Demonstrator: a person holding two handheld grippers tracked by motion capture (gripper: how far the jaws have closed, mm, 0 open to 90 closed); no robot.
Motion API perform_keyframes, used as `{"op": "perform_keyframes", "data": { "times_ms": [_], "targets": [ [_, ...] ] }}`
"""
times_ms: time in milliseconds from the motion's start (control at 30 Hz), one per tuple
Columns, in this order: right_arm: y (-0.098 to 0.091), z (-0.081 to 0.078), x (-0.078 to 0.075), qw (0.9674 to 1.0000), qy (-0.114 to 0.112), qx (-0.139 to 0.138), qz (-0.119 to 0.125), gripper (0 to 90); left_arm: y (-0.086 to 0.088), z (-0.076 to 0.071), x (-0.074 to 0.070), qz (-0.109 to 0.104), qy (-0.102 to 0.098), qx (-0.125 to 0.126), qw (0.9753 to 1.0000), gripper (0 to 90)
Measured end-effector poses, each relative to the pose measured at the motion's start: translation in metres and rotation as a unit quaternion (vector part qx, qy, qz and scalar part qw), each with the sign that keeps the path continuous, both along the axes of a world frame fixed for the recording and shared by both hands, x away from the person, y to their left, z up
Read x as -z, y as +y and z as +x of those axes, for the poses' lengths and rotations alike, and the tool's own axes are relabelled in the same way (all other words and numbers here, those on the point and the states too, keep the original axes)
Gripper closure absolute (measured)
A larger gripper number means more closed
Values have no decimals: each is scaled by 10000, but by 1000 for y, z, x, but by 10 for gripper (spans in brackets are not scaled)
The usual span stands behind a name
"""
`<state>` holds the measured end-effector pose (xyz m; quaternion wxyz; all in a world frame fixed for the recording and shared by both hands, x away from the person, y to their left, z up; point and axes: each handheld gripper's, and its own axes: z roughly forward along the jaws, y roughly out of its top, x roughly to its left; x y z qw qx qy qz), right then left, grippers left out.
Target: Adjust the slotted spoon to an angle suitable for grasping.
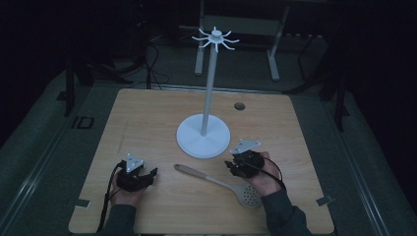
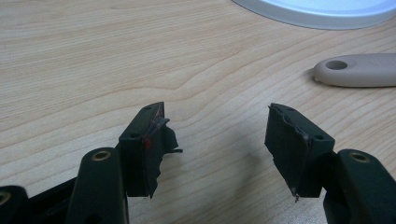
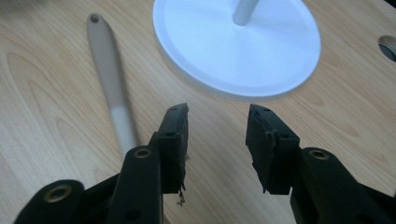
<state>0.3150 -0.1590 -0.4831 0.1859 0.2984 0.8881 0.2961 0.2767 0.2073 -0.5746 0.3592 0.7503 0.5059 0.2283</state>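
On the counter (image 1: 147,128) both tongs, left (image 2: 217,135) and right (image 3: 217,130), gape wide and empty beside the spoon (image 1: 216,181); grabbing its handle for the stand (image 1: 203,135) looks next.

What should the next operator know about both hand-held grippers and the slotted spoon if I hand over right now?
Left hand-held gripper: open, holding nothing, low over the table just left of the spoon's handle tip.
Right hand-held gripper: open, holding nothing, beside the spoon on its right.
Slotted spoon: flat on the table, in front of the white hook stand, handle hole toward the left gripper.
Done: nothing grasped.
Left: likely pick up the spoon and hang it by the handle hole on a top hook of the stand.
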Motion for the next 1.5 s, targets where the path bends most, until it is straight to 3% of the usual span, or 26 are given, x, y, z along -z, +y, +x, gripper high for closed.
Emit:
{"op": "perform_keyframes", "data": {
  "times_ms": [600,767,1500],
  "targets": [
    [33,13,0,9974,508,-492,-169,595,0,0,0,-8,-1,1,10000,388],
    [42,17,4,9961,583,-576,-327,596,0,0,0,-1,-7,7,10000,388],
    [78,32,25,9879,1052,-835,-775,611,1,0,0,-16,5,26,10000,386]
  ]
}}
